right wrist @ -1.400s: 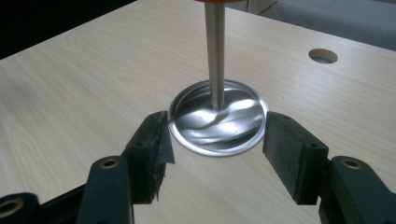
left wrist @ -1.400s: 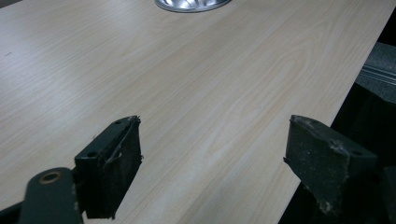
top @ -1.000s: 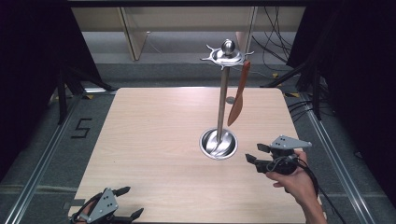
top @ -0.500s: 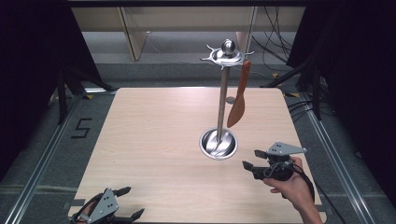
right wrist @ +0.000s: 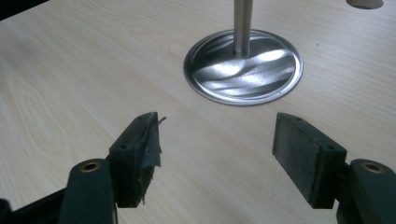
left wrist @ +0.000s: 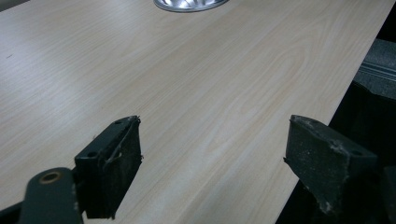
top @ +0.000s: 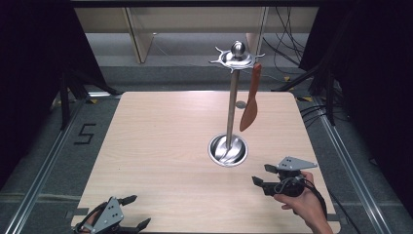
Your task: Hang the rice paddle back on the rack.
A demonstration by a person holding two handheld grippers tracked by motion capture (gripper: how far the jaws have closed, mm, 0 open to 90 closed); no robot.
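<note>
High view. Item: utensil stand [top: 232,97], a steel post on a round dish base, standing right of centre on the table [top: 160,146]. A brown spatula [top: 250,100] hangs from a hook of the stand's crown, clear of the table and just right of the post. Right tool [top: 264,176], held in a hand [top: 302,202] at the near right, sits low near the table, near and to the right of the base, jaws wide with nothing between them. Left tool [top: 137,212] rests at the near left edge, jaws apart and empty.

Left gripper view. Left tool [left wrist: 212,154]: jaws wide over bare table; the base's rim [left wrist: 189,4] at the far edge.

Right gripper view. Right tool [right wrist: 217,140]: jaws wide, empty, aimed at the dish base [right wrist: 243,65] and foot of the post.

Step in hand (by judgement): hanging done, release and withdrawal. The next move calls for parking the right tool on the table without knocking the stand.

Against the earlier frame: the right tool has dropped lower and nearer; its jaws have just been opening, with nothing between them. Left tool unmoved.
</note>
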